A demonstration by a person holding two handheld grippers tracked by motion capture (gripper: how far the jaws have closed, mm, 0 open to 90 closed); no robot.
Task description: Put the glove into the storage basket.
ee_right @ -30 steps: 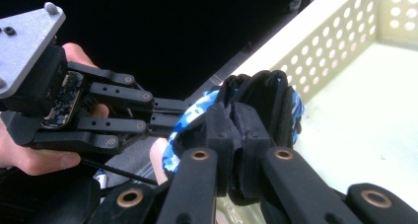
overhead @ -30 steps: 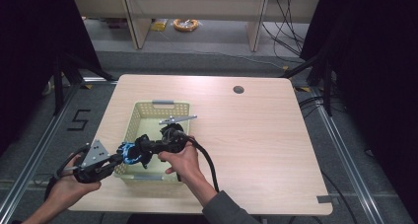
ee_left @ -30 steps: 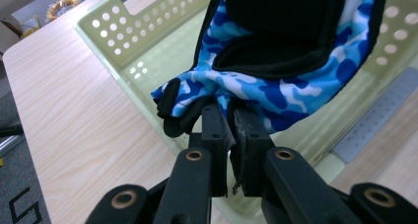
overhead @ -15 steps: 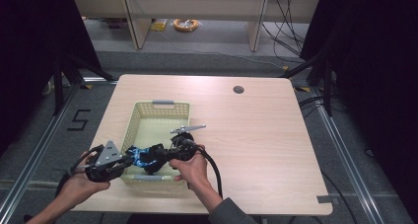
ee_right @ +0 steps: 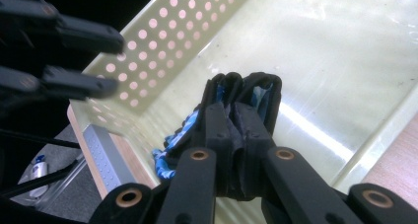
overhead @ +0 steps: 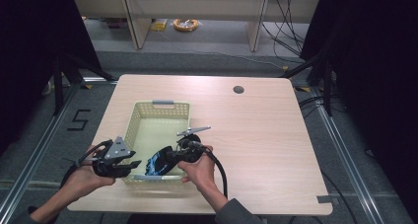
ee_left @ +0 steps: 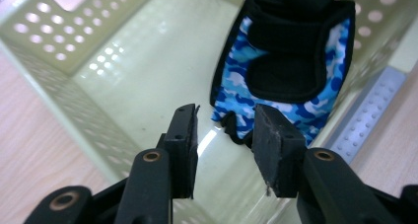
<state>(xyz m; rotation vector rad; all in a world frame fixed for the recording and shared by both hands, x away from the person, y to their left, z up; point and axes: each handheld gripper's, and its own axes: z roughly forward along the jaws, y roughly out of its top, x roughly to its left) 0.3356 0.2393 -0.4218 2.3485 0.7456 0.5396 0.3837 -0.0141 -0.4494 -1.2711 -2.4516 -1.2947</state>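
A blue camouflage glove [overhead: 156, 164] with black straps hangs at the near end of a pale green perforated basket [overhead: 148, 110]. My right gripper [overhead: 166, 160] is shut on the glove's black edge [ee_right: 241, 93], and the blue fabric [ee_right: 172, 137] bunches below the jaws. In the left gripper view the glove [ee_left: 291, 61] hangs just ahead, its lower edge touching the basket floor. My left gripper [ee_left: 224, 145] is open with nothing between its pads, just short of the glove's lower edge. In the high view this left gripper [overhead: 132, 166] is at the basket's near-left corner.
The basket [ee_left: 49, 46] has a grey handle [overhead: 162, 103] at its far end and another [ee_left: 365, 110] at its near end. The table has a cable hole [overhead: 238, 90] at the back and bare wood right of the basket. The floor behind holds a yellow cable coil [overhead: 185, 24].
Both hands have drawn toward the near end of the basket. The glove has moved right and nearer with the right gripper. The left gripper has followed it to the right.
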